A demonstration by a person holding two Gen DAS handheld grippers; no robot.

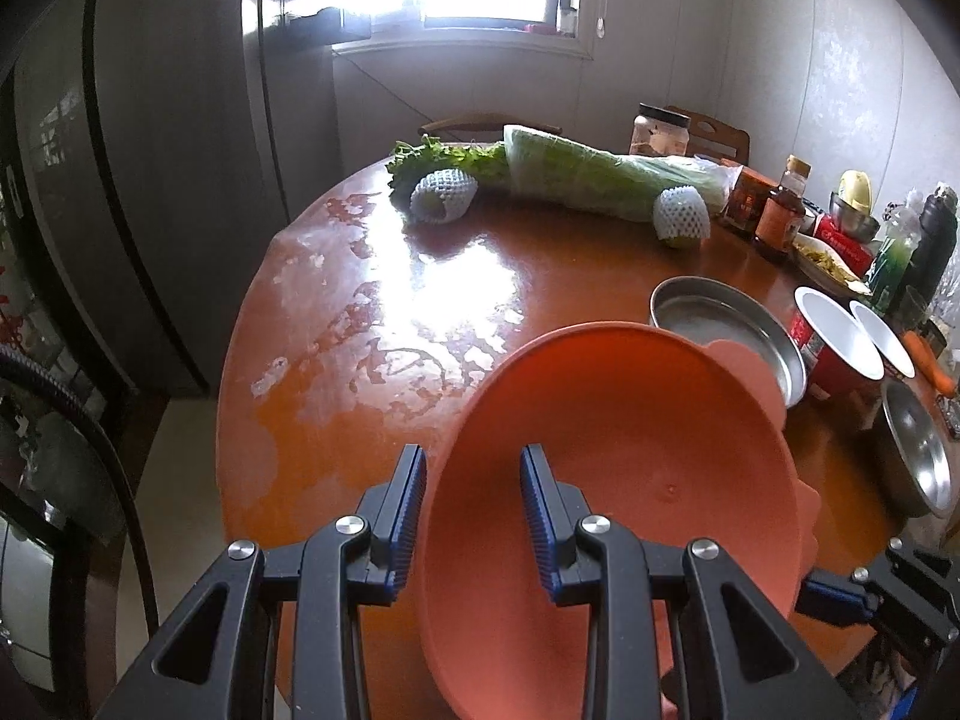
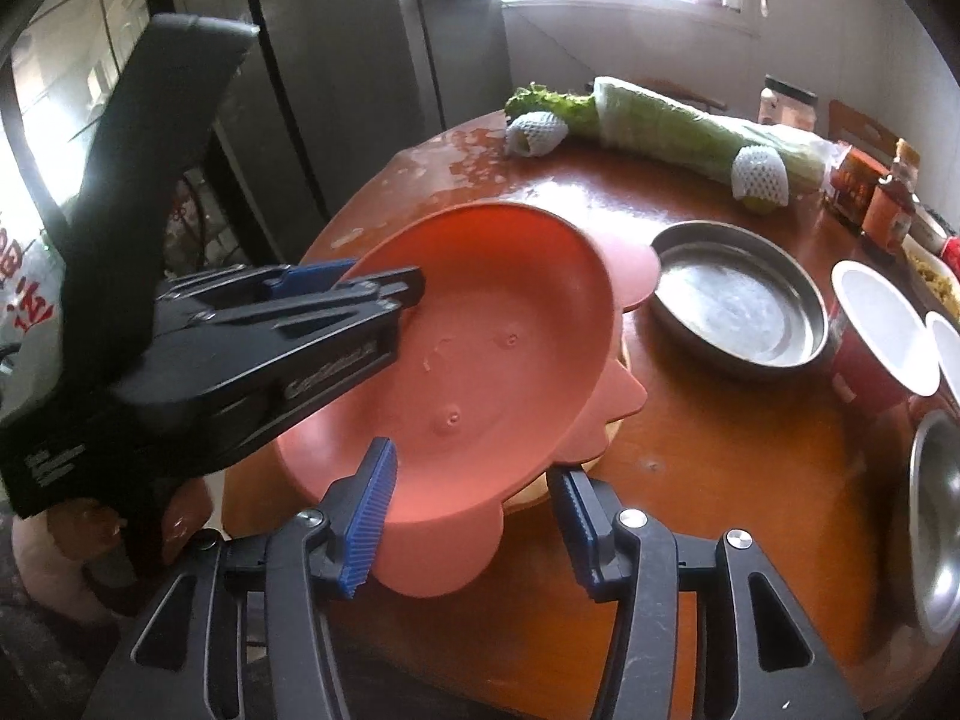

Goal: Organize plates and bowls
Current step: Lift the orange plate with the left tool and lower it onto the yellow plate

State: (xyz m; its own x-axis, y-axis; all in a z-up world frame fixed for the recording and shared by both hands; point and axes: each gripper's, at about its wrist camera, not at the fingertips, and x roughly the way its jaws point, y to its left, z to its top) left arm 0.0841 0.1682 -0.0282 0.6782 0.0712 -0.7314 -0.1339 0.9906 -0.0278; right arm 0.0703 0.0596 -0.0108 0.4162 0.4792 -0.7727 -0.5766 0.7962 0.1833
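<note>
The orange plate (image 2: 498,354), scalloped rim, sits tilted above the near edge of the round wooden table (image 1: 540,264). Our left gripper (image 1: 474,516) is clamped on its rim: one blue pad inside the dish, the other outside. The right wrist view confirms it, with that gripper reaching in from the left and pinching the far-left rim.

Our right gripper (image 2: 474,528) is parted at the plate's near rim. Left finger (image 2: 369,516) overlaps the rim's edge; we can't tell if it touches. The right finger stands clear of it, so no grip there.

Under the plate's right side a paler edge shows; can't tell what it is.

Just beyond the plate: a shallow steel pan (image 2: 741,300). To its right a red cup with white interior (image 2: 879,336), then a steel bowl (image 2: 939,522) at the table's right edge.

Far side of the table: wrapped cabbage (image 1: 594,180), leafy lettuce (image 1: 444,159), two fruits in foam netting (image 1: 444,195), jars and bottles (image 1: 780,210).
</note>
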